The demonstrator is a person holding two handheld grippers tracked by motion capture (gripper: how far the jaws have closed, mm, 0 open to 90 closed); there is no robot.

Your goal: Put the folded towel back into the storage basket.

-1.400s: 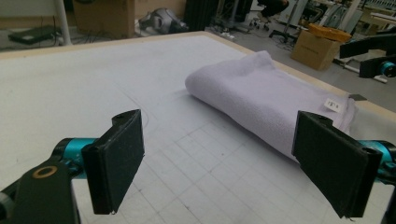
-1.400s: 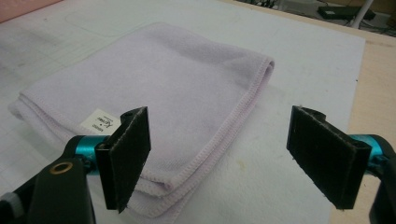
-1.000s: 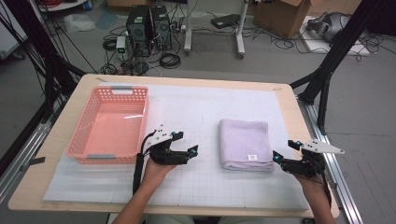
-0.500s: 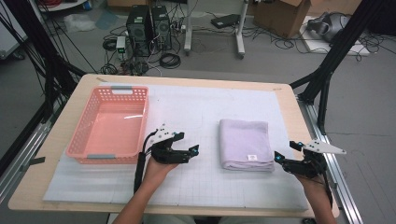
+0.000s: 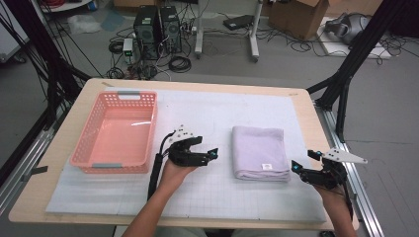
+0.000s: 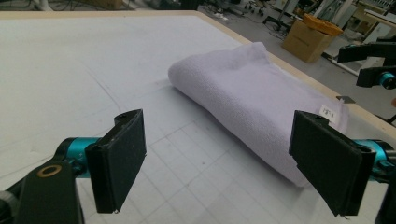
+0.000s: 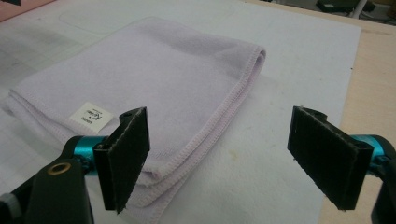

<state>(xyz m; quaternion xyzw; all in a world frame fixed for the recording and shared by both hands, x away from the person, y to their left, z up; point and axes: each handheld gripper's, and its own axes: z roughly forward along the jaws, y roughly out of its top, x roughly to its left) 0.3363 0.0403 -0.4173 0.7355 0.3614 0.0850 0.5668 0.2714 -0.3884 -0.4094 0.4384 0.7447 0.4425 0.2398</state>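
Observation:
A folded lilac towel (image 5: 260,152) with a small white label lies on the white mat, right of centre. My left gripper (image 5: 213,152) hovers just left of it, jaws wide open and pointing at its folded side (image 6: 252,102); nothing is between them. My right gripper (image 5: 302,163) sits at the towel's near right corner, also open and empty; the right gripper view has the towel (image 7: 154,88) ahead, with its stitched edge running between the pads. The right gripper (image 6: 376,65) also appears beyond the towel in the left gripper view.
A pink plastic basket (image 5: 84,155) stands empty on the left of the mat. The table's right wooden edge (image 5: 326,143) runs close by my right gripper. Black frame posts, cables and computer towers stand beyond the table.
My left gripper has moved right, toward the towel. The right gripper has stayed put, and the towel has not shifted.

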